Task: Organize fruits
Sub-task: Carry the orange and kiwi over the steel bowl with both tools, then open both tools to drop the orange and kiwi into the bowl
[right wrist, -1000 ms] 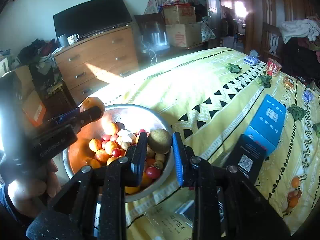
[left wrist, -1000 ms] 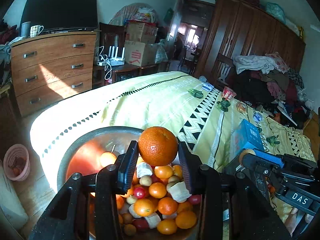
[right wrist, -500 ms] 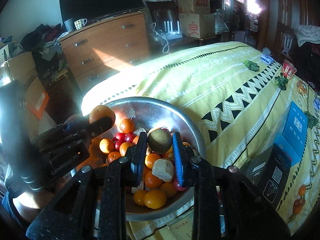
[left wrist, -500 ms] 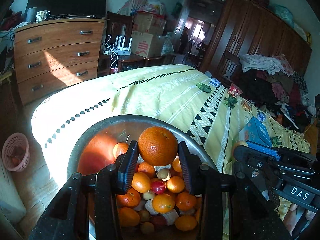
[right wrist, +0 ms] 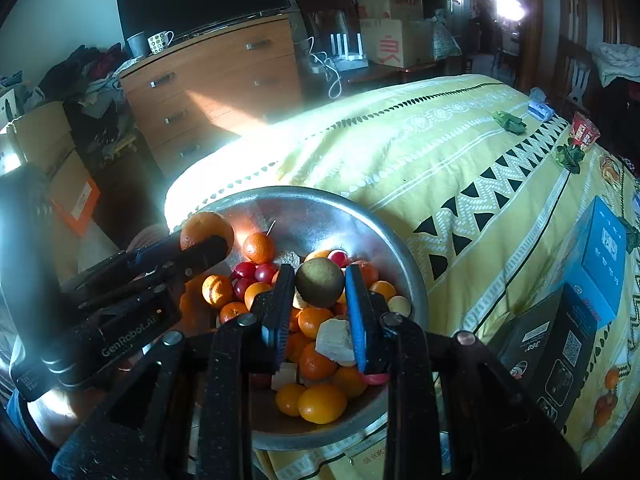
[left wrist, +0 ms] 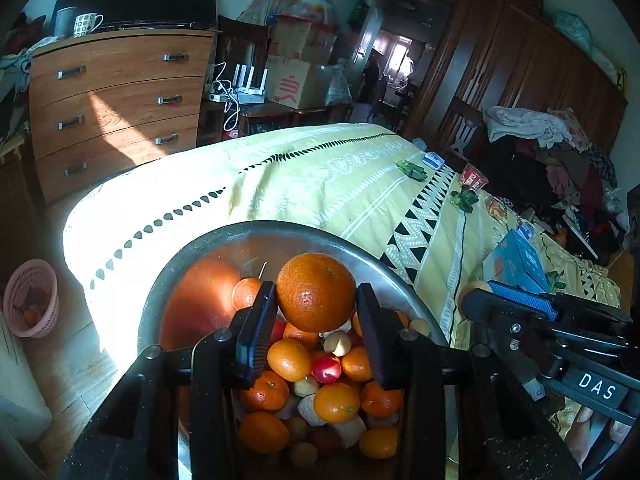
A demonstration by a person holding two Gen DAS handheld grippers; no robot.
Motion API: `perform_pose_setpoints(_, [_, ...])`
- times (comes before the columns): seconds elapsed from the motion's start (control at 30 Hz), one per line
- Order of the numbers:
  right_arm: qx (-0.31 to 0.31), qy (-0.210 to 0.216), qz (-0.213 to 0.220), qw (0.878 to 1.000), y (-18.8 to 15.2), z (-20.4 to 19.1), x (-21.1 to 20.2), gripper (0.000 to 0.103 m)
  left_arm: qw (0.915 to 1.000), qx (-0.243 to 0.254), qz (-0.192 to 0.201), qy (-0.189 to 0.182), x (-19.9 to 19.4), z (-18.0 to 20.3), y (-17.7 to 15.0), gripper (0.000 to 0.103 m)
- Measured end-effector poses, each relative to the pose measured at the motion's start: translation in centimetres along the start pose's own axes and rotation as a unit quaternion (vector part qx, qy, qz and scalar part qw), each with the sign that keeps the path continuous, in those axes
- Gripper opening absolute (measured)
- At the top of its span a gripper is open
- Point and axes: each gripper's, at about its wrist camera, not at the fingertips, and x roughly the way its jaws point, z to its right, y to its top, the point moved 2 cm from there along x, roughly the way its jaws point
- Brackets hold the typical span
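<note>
An orange (left wrist: pixel 316 292) is clamped in the left tongs (left wrist: pixel 316 330), a brown fruit (right wrist: pixel 320 283) in the right tongs (right wrist: pixel 316 304); most fruit is left unsorted in the bowl (right wrist: pixel 404 248) near the bed's corner.

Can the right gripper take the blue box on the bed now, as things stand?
Probably not yet. The right gripper is shut on a brown-green fruit above the metal bowl, so its jaws are full. The blue box itself lies uncovered on the bedspread, off to its right.

An orange fruit (left wrist: pixel 316 292), a brown-green fruit (right wrist: pixel 320 284), a shiny silver bowl (right wrist: pixel 320 208), a yellow cloth (right wrist: pixel 420 152) with black triangles, a blue box (right wrist: pixel 602 264)
</note>
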Motion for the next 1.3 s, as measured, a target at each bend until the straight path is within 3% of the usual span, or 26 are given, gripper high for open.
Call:
perform_pose_setpoints(0.43, [0.007, 0.007, -0.012, 1.000, -0.3, -0.2, 1.0, 0.027, 0.9997, -0.013, -0.008, 0.016, 0.5, -0.9, -0.2, 0.044])
perform_pose_setpoints(0.5, [0.008, 0.008, -0.012, 1.000, -0.4, -0.2, 1.0, 0.027, 0.9997, -0.017, -0.003, 0.019, 0.3, -0.9, -0.2, 0.058])
perform_pose_setpoints(0.73, [0.007, 0.008, -0.013, 1.000, -0.5, -0.3, 0.9, 0.028, 0.9991, -0.023, 0.007, 0.035, -0.1, -1.1, -0.1, 0.078])
perform_pose_setpoints(0.77, [0.007, 0.006, -0.011, 1.000, -0.6, -0.3, 0.7, 0.038, 0.9989, -0.026, 0.008, 0.039, -0.1, -1.2, -0.1, 0.081])
perform_pose_setpoints(0.8, [0.008, 0.003, -0.007, 1.000, -0.5, -0.3, 0.5, 0.059, 0.9986, -0.029, 0.009, 0.044, -0.2, -1.3, -0.1, 0.082])
perform_pose_setpoints(0.87, [0.008, -0.006, 0.008, 1.000, -0.5, -0.3, -0.2, 0.083, 0.9982, -0.032, 0.010, 0.050, -0.3, -1.6, -0.2, 0.082])
perform_pose_setpoints(1.07, [0.004, -0.016, 0.022, 1.000, -0.3, -0.5, -1.5, 0.086, 0.9977, -0.034, 0.011, 0.058, -0.6, -1.4, -0.3, 0.083])
perform_pose_setpoints(1.3, [0.009, -0.024, 0.036, 0.999, -0.6, 0.0, -3.0, 0.087, 0.9971, -0.029, 0.026, 0.066, -1.8, -0.5, -0.2, 0.092])
